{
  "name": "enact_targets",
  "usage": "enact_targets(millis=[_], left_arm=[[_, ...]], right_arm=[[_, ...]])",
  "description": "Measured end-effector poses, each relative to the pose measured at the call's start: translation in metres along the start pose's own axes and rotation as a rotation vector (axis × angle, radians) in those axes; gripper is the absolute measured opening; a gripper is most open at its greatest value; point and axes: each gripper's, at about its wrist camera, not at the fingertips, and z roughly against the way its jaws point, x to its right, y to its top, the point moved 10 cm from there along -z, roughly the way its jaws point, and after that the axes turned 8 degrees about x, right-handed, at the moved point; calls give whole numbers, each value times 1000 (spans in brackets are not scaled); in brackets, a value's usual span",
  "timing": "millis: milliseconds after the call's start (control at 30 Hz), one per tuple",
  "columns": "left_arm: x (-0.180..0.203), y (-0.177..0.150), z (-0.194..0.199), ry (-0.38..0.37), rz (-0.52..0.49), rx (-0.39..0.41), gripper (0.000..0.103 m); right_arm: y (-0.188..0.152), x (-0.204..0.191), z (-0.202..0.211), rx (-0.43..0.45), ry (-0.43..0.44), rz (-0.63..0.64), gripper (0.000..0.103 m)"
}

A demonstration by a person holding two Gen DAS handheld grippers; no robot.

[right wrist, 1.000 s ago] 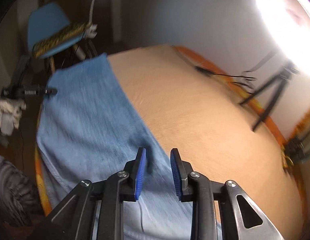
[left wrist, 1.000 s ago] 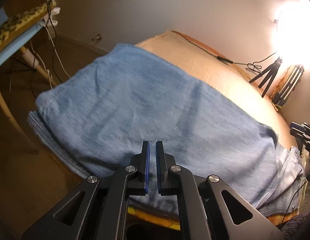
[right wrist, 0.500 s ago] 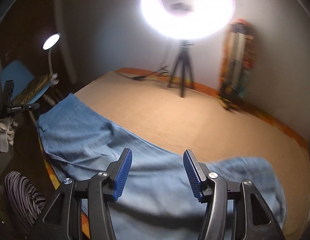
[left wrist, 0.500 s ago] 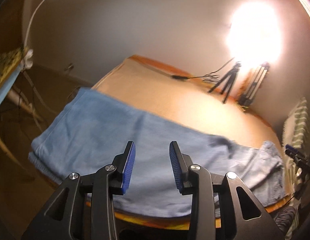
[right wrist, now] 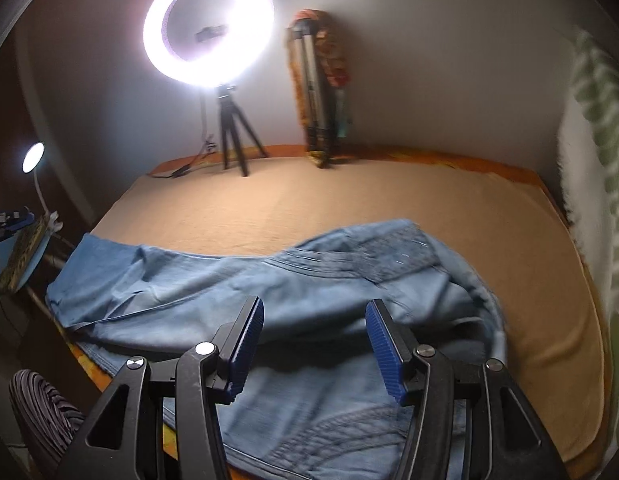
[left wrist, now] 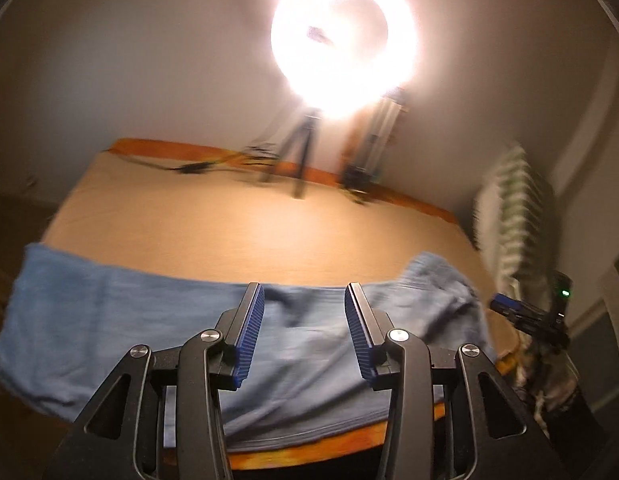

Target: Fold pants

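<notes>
Light blue denim pants (left wrist: pixel 129 320) lie lengthwise along the near edge of a tan-sheeted bed (left wrist: pixel 269 232). In the right wrist view the pants (right wrist: pixel 309 276) show their waistband and pocket end bunched at the right, with the legs running left. My left gripper (left wrist: pixel 303 292) hovers above the middle of the pants, its jaws opening with nothing between them. Over the waist end my right gripper (right wrist: pixel 315 304) stands open and empty. In the left wrist view the right gripper (left wrist: pixel 525 314) shows at the right edge.
A lit ring light (right wrist: pixel 209 28) on a small tripod (right wrist: pixel 231 136) stands at the bed's far side, a cable beside it. A folded tripod (right wrist: pixel 317 92) leans on the wall. A green striped cloth (right wrist: pixel 597 160) hangs at the right. A desk lamp (right wrist: pixel 33 158) and blue chair (right wrist: pixel 13 248) are at the left.
Both grippers let go of the pants, opened and rose back from them. Both views swung from the leg end toward the ring light and the waist end.
</notes>
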Motion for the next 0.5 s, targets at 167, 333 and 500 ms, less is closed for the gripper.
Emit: enact_targets(millis=[167, 333, 500], left_arm=[[69, 4, -27, -119, -59, -66, 41], [126, 4, -65, -179, -129, -143, 49], [165, -14, -126, -232, -119, -240, 49]], right_arm=[[-1, 30, 9, 7, -33, -29, 56], [-2, 56, 12, 4, -57, -62, 56], [-13, 75, 11, -9, -68, -102, 56]])
